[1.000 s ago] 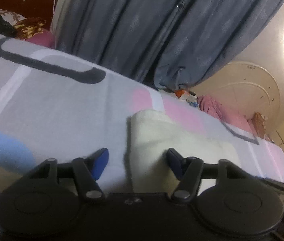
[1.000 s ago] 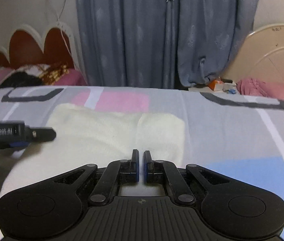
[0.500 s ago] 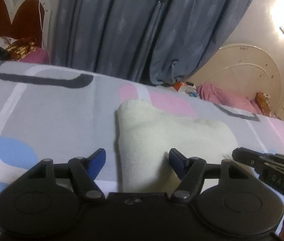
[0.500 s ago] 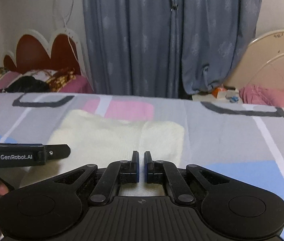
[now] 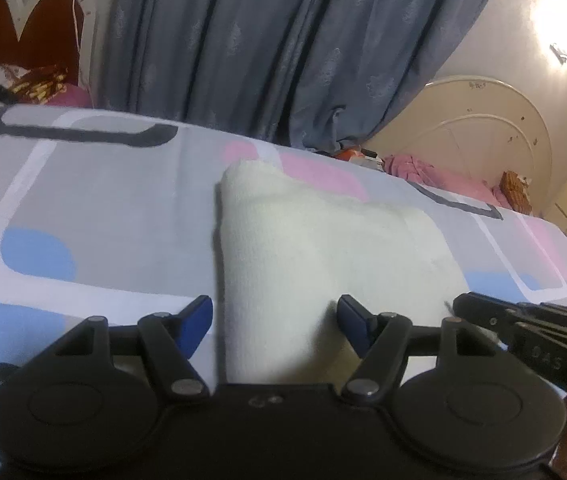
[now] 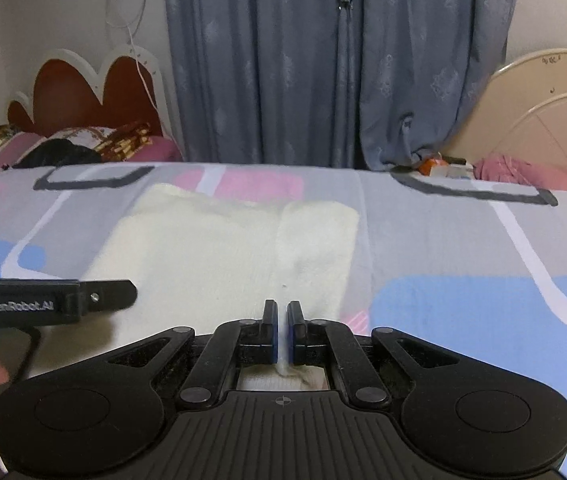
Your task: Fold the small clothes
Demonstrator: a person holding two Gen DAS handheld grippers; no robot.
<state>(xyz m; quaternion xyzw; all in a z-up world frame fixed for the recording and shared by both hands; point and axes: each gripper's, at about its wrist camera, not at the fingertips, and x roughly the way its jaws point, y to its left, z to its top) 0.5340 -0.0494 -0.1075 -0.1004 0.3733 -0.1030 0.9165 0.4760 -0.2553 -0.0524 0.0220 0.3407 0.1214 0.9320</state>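
Observation:
A cream-white knitted garment (image 5: pixel 323 248) lies flat on the patterned bedsheet; it also shows in the right wrist view (image 6: pixel 223 248). My left gripper (image 5: pixel 275 320) is open, its blue-tipped fingers straddling the garment's near left edge. My right gripper (image 6: pixel 282 322) is shut on the garment's near edge; a pinch of cream fabric shows between and behind its fingers. The right gripper's body appears at the right of the left wrist view (image 5: pixel 531 328); the left gripper's body appears at the left of the right wrist view (image 6: pixel 43 300).
The bedsheet (image 6: pixel 463 264) is grey with pink, blue and white shapes. Blue curtains (image 6: pixel 323 60) hang behind the bed. A headboard (image 6: pixel 87 88) with pillows stands at the far left, a cream bed frame (image 6: pixel 551 120) with pink cloth at the far right.
Both grippers have risen and pulled back a little, so more of the sheet and garment shows. The right gripper stays shut on the fabric, the left stays open.

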